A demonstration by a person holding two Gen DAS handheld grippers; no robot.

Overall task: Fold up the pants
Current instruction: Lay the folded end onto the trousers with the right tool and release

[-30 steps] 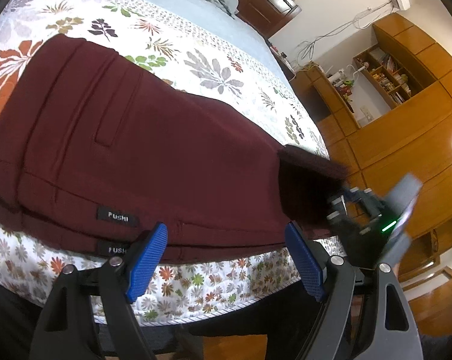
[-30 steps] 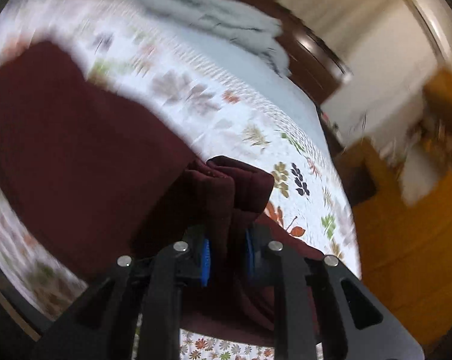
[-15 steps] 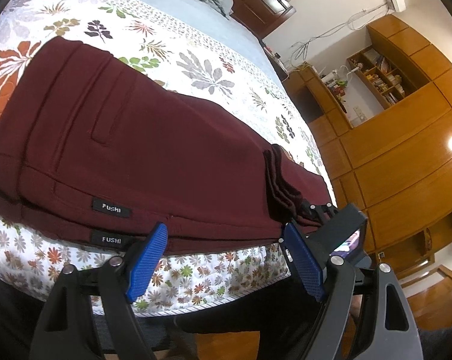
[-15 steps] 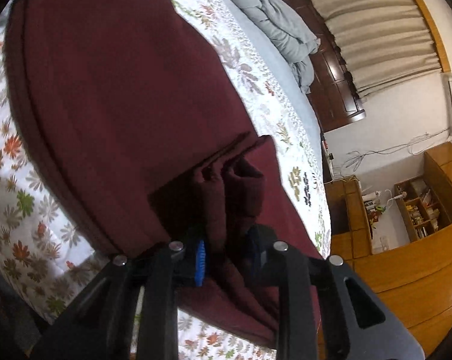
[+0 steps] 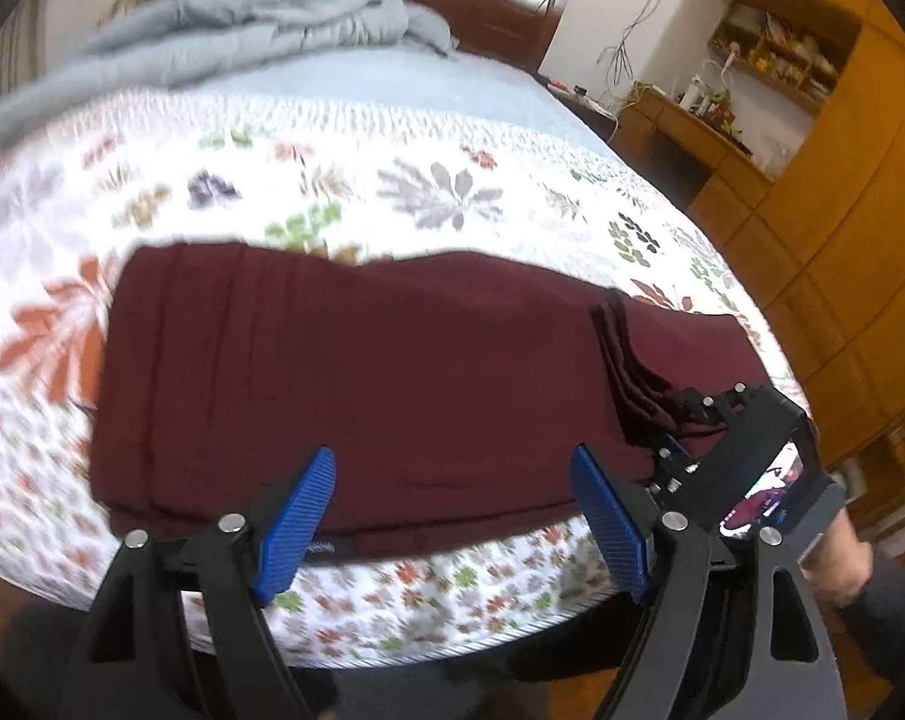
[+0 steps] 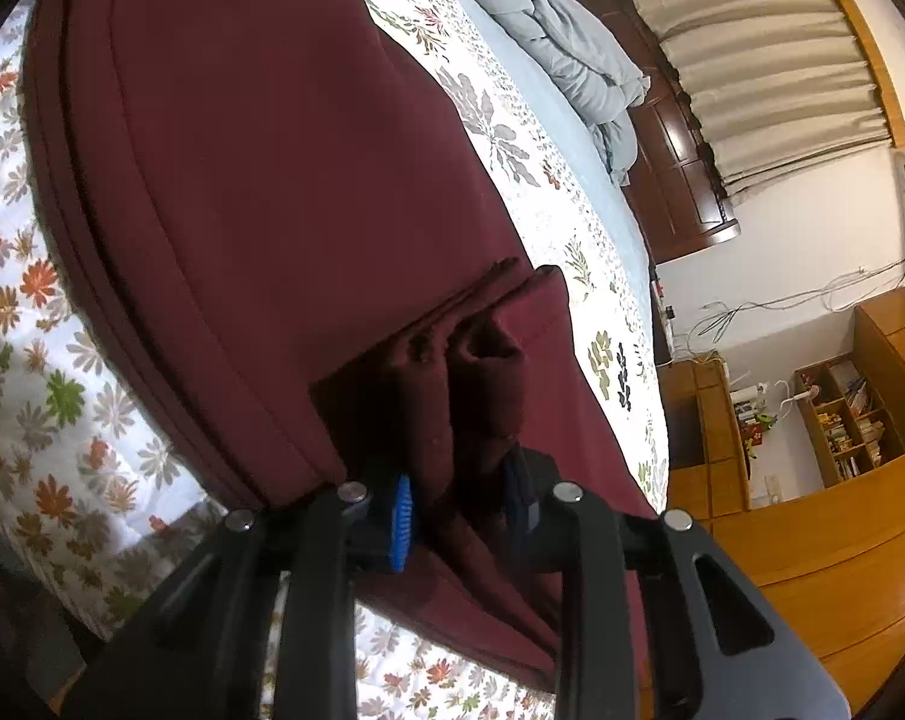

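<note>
Currently the right gripper (image 6: 461, 507) is clamped on the bunched leg ends of the maroon pants (image 5: 362, 372) lying along the bed's (image 5: 392, 180) near edge, presumably to carry them over, while the left gripper (image 5: 452, 510) hangs wide open, empty, above that edge.

Warm indoor light, left view smeared with motion blur, right view sharper; fisheye bending and dark vignette at edges.
</note>
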